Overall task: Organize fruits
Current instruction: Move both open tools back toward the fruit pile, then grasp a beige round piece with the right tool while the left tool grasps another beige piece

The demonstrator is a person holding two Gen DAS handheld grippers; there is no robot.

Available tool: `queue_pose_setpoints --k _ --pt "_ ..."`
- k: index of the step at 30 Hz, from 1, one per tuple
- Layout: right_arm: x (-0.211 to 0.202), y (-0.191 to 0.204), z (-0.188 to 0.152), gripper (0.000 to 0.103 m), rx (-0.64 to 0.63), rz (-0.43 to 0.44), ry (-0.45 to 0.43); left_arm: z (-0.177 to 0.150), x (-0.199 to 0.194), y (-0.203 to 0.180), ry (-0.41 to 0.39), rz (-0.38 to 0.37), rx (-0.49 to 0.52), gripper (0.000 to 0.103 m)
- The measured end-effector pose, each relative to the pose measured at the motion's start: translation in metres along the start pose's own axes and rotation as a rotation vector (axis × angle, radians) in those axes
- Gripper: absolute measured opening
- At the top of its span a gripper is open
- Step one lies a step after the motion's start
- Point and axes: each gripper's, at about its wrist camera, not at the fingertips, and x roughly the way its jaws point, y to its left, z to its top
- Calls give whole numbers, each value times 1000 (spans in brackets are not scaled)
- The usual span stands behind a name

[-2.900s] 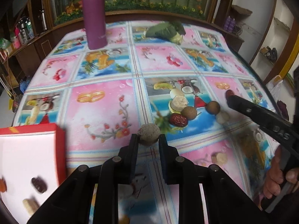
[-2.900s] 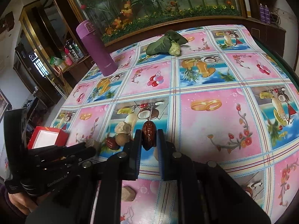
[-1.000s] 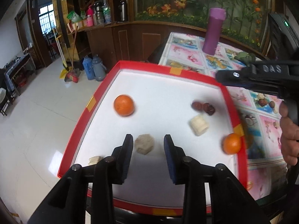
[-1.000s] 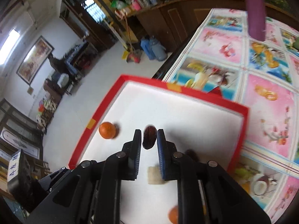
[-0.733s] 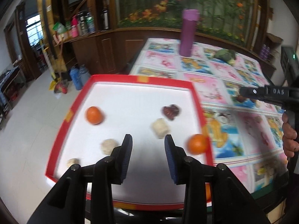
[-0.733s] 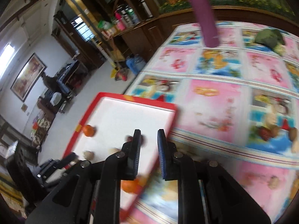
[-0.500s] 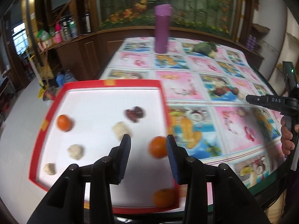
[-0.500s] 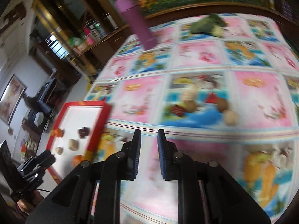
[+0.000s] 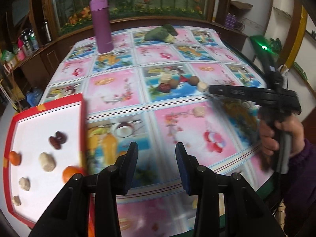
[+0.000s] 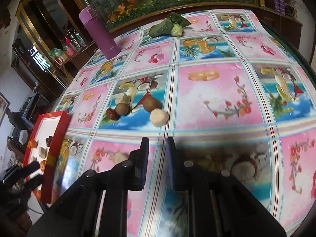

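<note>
A red-rimmed white tray [image 9: 82, 130] at the table's left edge holds two dark red dates [image 9: 57, 139], oranges [image 9: 14, 158] and several pale pieces [image 9: 46, 162]. My left gripper [image 9: 157, 158] hovers open over the tablecloth just right of the tray, with nothing between its fingers. A loose cluster lies mid-table: a red date [image 10: 111, 113], two brown round fruits [image 10: 151, 103], a pale chunk [image 10: 123, 98] and a pale ball [image 10: 159, 117]. My right gripper [image 10: 157, 152] is shut and empty, just short of the pale ball; the right gripper's tip [image 9: 210, 88] nearly touches it.
A tall purple bottle [image 9: 101, 24] and a green leafy vegetable [image 10: 167, 26] stand at the far side. Another pale piece [image 9: 198, 111] lies nearer me. A person's hand [image 9: 276, 136] grips the right tool. The tray [image 10: 57, 138] overhangs the table's left edge.
Both grippers swung from above the tray to the right over the tablecloth. The right gripper left its red date in the tray; the left drew away from the pale piece lying there.
</note>
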Motion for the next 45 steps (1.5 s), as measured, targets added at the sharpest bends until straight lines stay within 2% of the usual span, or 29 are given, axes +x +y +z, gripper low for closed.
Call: queue_pose_setpoints --k 2,9,13,16,19,20,21,26,29,36,38,40,43,45 --pt "8 4 6 20 -26 -25 2 4 5 -4 7 5 -2 39" --pt "27 1 15 20 -34 -16 31 9 18 -10 33 4 -26 39" --pt "29 6 16 35 -56 -31 26 10 22 -13 42 0 -26 39" --pt "32 11 18 41 -78 -48 19 12 24 -15 42 2 -22 39" --pt "34 15 17 40 -108 -80 -5 14 27 -17 50 2 -22 39" --pt "34 15 17 36 -115 -96 -7 15 29 -18 51 2 -19 39" --pt "34 14 17 27 -119 -119 -15 17 30 -21 49 0 -16 39" --pt "26 -5 24 27 -46 -105 -28 27 45 -40 54 -32 10 39" --pt "14 -21 29 27 21 -68 -61 30 58 -50 78 -74 -3 39" --pt "1 -47 34 27 147 -42 -94 39 82 -62 75 -84 -44 39" --pt "-2 -48 34 27 156 -37 -102 38 87 -64 84 -107 -51 38" --pt "-3 -48 35 27 159 -26 -105 37 88 -66 73 -102 -46 35" --pt "-4 -48 35 27 160 -18 -107 37 90 -68 62 -106 -43 21" --pt "-5 -48 34 27 162 -16 -109 38 91 -66 55 -113 -47 20"
